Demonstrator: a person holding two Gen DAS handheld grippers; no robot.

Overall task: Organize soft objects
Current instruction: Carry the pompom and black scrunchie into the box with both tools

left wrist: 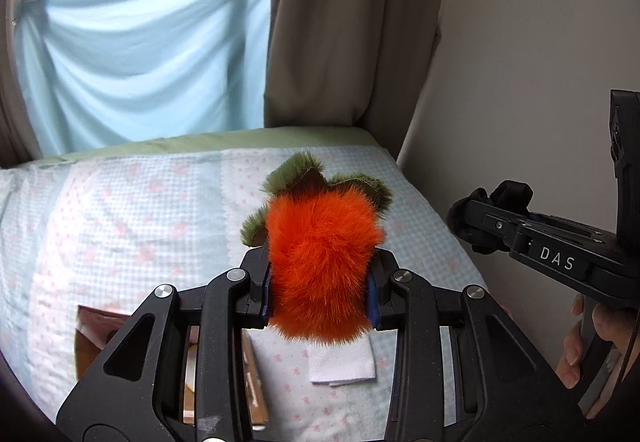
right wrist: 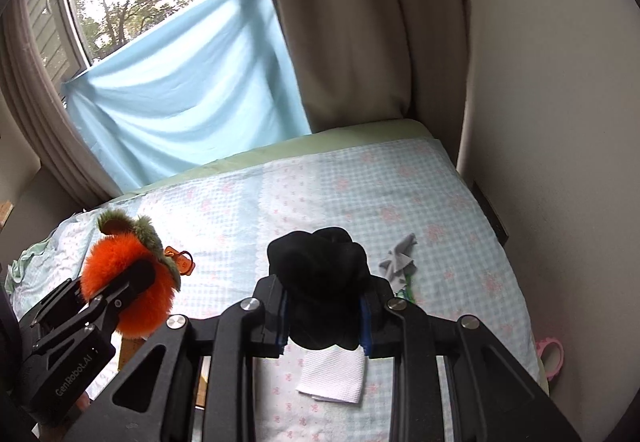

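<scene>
My left gripper (left wrist: 319,288) is shut on a fluffy orange plush with green leaves (left wrist: 322,250) and holds it above the bed; it also shows in the right wrist view (right wrist: 128,282). My right gripper (right wrist: 324,316) is shut on a bundle of black cloth (right wrist: 320,278), held above the bed; this gripper shows in the left wrist view at the right (left wrist: 476,222). A folded white cloth (right wrist: 334,376) lies on the bed below both grippers (left wrist: 344,362).
The bed (right wrist: 400,194) has a light blue checked cover. A small grey cloth (right wrist: 398,254), an orange plastic piece (right wrist: 182,260) and a pink ring (right wrist: 550,356) lie about. A wooden box (left wrist: 92,338) sits lower left. Wall right; curtain (right wrist: 360,22) and blue sheet (right wrist: 184,90) behind.
</scene>
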